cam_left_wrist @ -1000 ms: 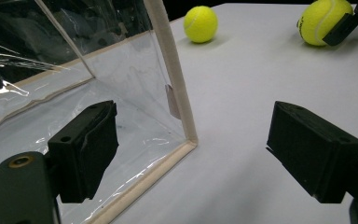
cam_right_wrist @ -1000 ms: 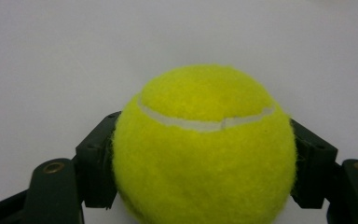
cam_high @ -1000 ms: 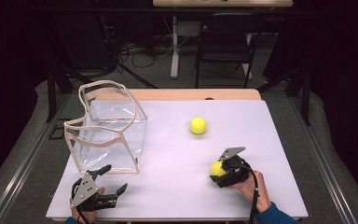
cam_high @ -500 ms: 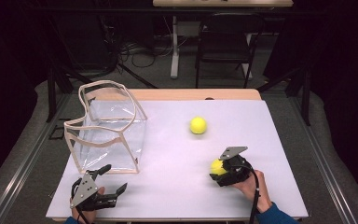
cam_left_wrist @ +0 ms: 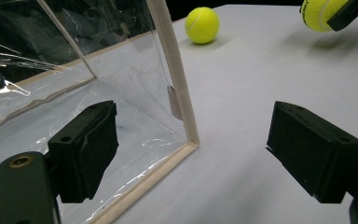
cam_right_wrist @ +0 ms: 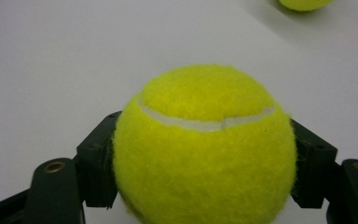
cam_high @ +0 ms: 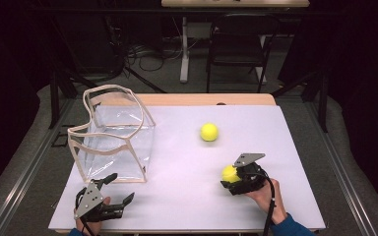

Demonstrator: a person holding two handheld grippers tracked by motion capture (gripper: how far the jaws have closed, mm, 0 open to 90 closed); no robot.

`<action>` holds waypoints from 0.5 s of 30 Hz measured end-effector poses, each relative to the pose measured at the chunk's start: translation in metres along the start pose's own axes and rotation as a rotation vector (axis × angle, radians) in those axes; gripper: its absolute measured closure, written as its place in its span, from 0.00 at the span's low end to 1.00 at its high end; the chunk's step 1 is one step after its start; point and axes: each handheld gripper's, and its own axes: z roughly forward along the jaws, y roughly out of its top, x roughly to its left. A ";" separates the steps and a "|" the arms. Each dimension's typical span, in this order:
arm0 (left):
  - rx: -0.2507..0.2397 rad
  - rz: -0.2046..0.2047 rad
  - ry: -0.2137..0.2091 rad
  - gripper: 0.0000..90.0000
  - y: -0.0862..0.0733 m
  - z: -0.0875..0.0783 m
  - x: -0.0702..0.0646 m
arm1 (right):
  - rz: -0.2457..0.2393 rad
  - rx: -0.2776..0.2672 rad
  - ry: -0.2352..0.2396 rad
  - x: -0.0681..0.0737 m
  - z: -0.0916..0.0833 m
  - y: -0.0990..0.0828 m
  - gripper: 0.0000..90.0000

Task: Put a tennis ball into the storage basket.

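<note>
The ball (cam_right_wrist: 205, 149) is sitting between the two pads of the right tool (cam_high: 235, 178), which is clenching it across its widest part, near the bench's (cam_high: 177, 162) right front. The felt is bulging past the pads, so a loosening grip or a quick swing is likely to let it roll out and off the bench edge. A second ball (cam_high: 209, 132) is lying ahead of that tool, well apart. The clear bag (cam_high: 113, 135) is standing far to its left, its mouth sagging; a carried ball may be catching on the rim. The left tool (cam_high: 109, 196) is resting released just before the bag's near corner, grasping nothing.
</note>
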 end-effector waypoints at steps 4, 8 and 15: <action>0.000 0.000 0.000 0.18 0.000 0.000 0.000 | -0.001 -0.010 -0.006 0.000 -0.003 0.002 0.29; -0.002 0.002 0.000 0.18 0.000 0.000 0.000 | -0.005 -0.024 -0.012 0.001 -0.006 0.003 0.29; 0.000 -0.007 0.003 0.18 0.000 0.002 0.001 | -0.007 -0.054 -0.009 0.002 -0.005 0.008 0.29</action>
